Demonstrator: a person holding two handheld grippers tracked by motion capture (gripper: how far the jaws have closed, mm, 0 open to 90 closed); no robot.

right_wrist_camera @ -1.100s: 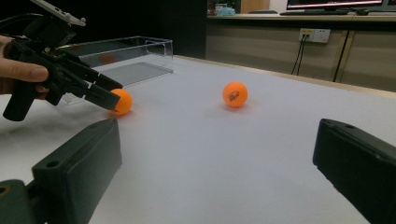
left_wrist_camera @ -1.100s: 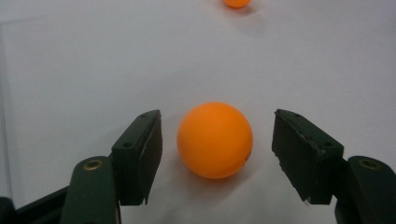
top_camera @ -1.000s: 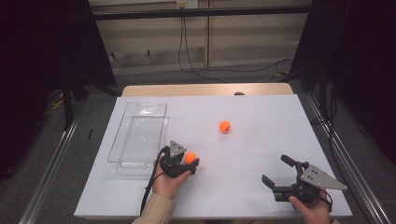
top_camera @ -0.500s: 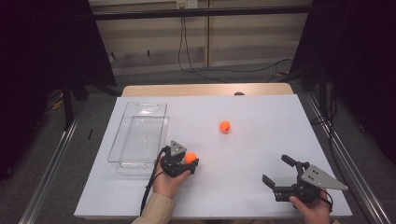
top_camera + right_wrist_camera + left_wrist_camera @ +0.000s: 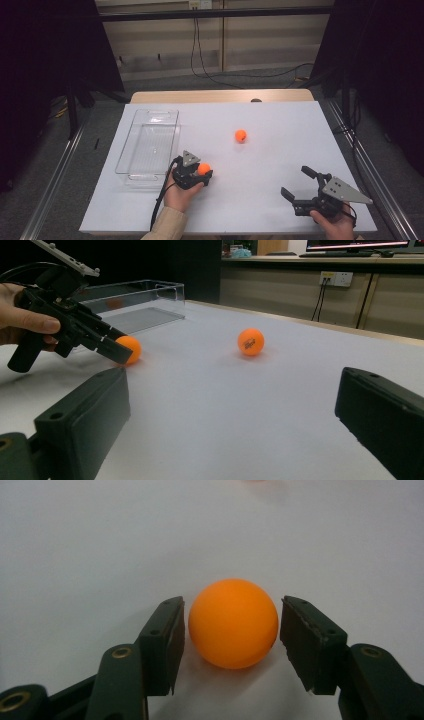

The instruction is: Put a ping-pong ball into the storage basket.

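- In the lower centre of the high view, the left gripper (image 5: pixel 204 172) sat low over the white table sheet (image 5: pixel 270 165), gripped by the person's left hand (image 5: pixel 180 192).
- A small orange plastic ball (image 5: pixel 233 623) lay on the sheet between its two black jaws, in the middle of the left gripper view.
- Those jaws had just been closing around the ball. In the left gripper view the left pad stood just beside the ball and a thin gap showed on the right, so the ball was bracketed but not yet pinched.
- A second orange ball (image 5: pixel 240 135) with dark print rested near the centre of the high view, well apart from the first.
- A clear rectangular plastic tray (image 5: pixel 131 155) stood at centre left of the high view, just beside the left gripper.
- The right gripper (image 5: pixel 300 184) hung at the lower right of the high view, jaws spread wide with nothing between them, well apart from both balls.
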